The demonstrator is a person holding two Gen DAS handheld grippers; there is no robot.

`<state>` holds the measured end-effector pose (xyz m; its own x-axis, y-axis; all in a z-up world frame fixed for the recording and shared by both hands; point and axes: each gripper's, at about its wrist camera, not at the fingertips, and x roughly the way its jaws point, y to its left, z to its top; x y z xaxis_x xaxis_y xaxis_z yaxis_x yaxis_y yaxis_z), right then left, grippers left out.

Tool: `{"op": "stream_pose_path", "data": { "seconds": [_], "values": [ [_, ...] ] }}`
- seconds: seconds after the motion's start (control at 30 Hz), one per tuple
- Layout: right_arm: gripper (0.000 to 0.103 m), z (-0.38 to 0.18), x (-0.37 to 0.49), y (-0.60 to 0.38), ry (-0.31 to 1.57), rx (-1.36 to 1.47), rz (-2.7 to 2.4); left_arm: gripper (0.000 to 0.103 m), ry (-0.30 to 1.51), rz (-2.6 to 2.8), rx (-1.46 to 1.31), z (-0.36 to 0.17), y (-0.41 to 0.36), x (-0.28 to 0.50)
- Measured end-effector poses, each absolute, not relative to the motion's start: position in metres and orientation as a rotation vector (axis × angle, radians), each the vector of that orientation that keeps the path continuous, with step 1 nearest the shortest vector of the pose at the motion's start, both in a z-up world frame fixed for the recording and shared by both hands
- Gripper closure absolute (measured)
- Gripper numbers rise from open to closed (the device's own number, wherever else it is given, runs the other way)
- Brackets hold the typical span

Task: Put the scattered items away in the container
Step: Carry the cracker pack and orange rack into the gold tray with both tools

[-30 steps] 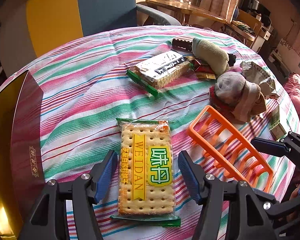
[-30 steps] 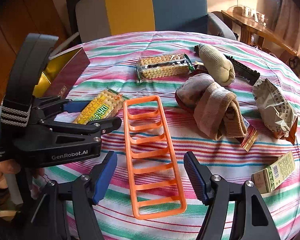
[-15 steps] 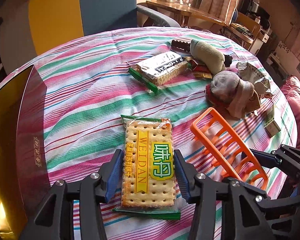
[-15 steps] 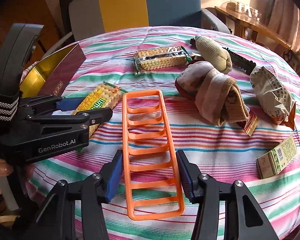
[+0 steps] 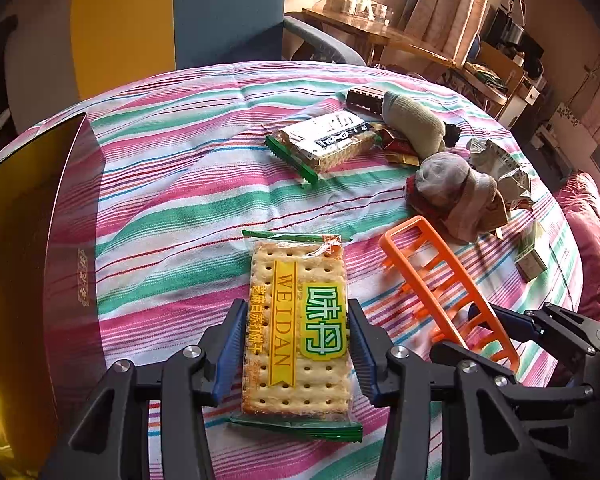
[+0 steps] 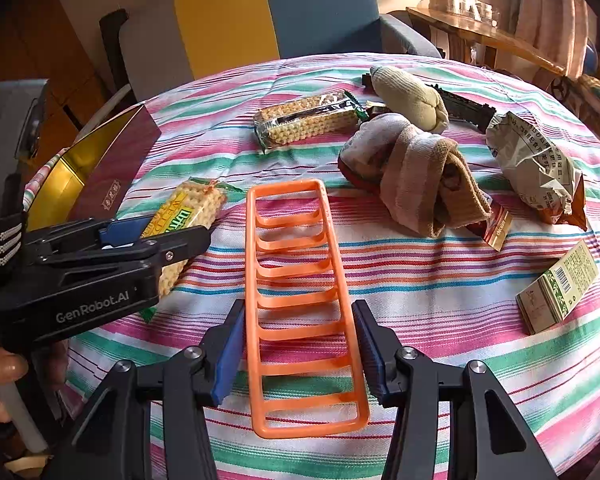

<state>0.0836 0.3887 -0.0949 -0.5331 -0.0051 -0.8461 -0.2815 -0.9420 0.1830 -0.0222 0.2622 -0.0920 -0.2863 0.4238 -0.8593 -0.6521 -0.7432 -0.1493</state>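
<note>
A yellow cracker pack lies on the striped tablecloth, between the blue pads of my left gripper. Its jaws are closing and both pads touch the pack's long sides. The right wrist view shows the same left gripper around the pack. My right gripper is shut on the near half of an orange ladder-shaped rack, one pad on each rail. In the left wrist view the rack tilts up. The container, a maroon box with a gold inside, stands at the table's left edge.
Further back lie a second cracker pack, a beige sock, a rolled sock bundle, a crumpled snack bag and a small carton. A yellow and blue chair stands behind the round table.
Both pairs of jaws have narrowed from wide apart until their pads meet the cracker pack and the orange rack. Neither hand has shifted much.
</note>
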Motion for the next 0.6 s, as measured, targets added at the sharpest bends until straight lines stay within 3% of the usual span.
{"op": "stream_pose_path", "data": {
  "seconds": [0.33, 0.6],
  "values": [
    [0.053, -0.084, 0.097, 0.380, 0.545, -1.360, 2.565, 0.054, 0.194, 2.132, -1.167, -0.048, 0.226, 0.002],
    [0.053, -0.057, 0.088, 0.348, 0.488, -1.301, 2.643, 0.054, 0.109, 2.243, -1.145, -0.026, 0.173, -0.004]
  ]
}}
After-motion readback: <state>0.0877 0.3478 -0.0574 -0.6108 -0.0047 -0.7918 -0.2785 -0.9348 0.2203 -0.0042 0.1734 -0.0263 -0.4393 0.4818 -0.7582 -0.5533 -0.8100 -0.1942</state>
